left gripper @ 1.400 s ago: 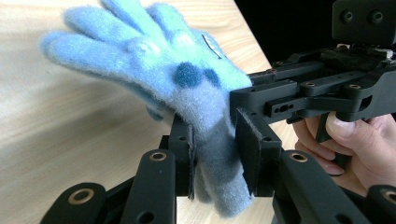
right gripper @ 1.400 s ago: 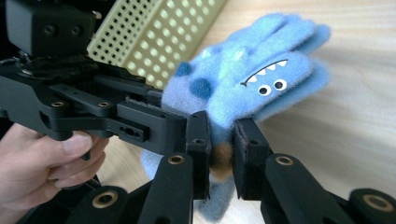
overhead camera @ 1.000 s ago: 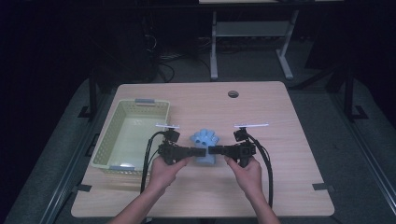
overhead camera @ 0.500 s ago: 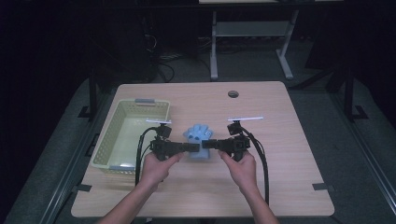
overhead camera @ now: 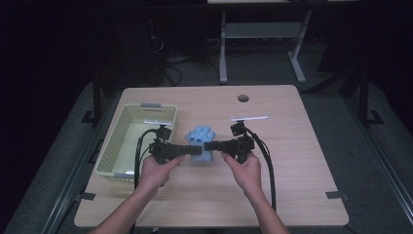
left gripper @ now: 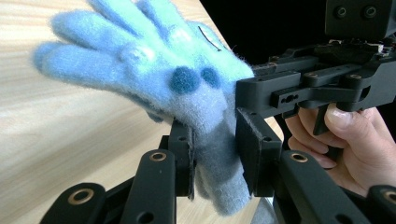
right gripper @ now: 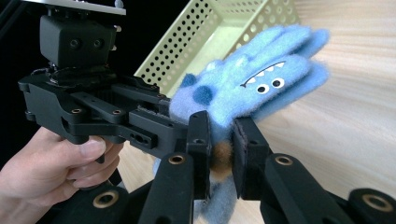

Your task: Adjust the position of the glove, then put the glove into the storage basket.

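While both hand-held grippers (overhead camera: 199, 146) clamp blue glove (overhead camera: 200, 136), keep squeeze tight, carry level, drop over basket (overhead camera: 127, 127).

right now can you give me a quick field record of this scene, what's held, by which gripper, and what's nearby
held thing: blue plush toy, fuzzy, with eyes and a toothy mouth
left gripper: shut on the toy's lower part
right gripper: shut on the toy from the opposite side
toy position: between the two grippers, above the table
basket: pale green, perforated, at the person's left of the toy
hands: one on each gripper's handle
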The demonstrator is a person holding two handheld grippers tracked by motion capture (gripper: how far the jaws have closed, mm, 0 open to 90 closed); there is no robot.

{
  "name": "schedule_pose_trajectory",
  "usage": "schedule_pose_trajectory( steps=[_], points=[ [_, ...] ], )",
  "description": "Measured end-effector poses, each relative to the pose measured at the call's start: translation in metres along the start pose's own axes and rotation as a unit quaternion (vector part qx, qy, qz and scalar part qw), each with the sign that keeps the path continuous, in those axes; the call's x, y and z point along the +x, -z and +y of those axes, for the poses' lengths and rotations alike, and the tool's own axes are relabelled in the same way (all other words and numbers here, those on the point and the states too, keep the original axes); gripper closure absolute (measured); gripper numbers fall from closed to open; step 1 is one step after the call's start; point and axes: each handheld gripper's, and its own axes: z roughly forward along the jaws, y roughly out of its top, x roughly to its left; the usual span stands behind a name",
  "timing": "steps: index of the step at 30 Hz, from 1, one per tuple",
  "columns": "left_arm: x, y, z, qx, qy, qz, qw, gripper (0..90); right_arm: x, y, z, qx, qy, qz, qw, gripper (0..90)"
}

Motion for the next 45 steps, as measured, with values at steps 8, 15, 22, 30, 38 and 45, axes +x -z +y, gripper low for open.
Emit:
schedule_pose_trajectory(
  steps=[8,15,22,30,38,45],
  points=[
    [0.003,0.006,0.001,-0.005,0.005,-0.002,1.0,67.7,0.004,-0.006,0.005,0.004,0.002,0.002,1.0,78.6],
    [0.005,0.014,0.001,-0.007,0.003,0.0,1.0,67.4,0.01,-0.012,0.009,0.008,0.007,0.002,0.9999,78.5],
    [0.009,0.023,0.002,-0.011,0.005,0.004,0.9999,67.4,0.015,-0.019,0.013,0.011,0.009,0.005,0.9999,78.6],
    [0.015,0.04,0.003,-0.022,0.013,0.007,0.9996,67.4,0.023,-0.032,0.021,0.013,0.01,0.016,0.9997,78.9],
    [0.023,0.057,0.006,-0.032,0.018,0.008,0.9993,67.4,0.033,-0.046,0.031,0.017,0.021,0.021,0.9994,79.1],
    [0.029,0.073,0.008,-0.038,0.019,0.016,0.9989,67.4,0.043,-0.061,0.04,0.023,0.02,0.028,0.9991,79.1]
  ],
)
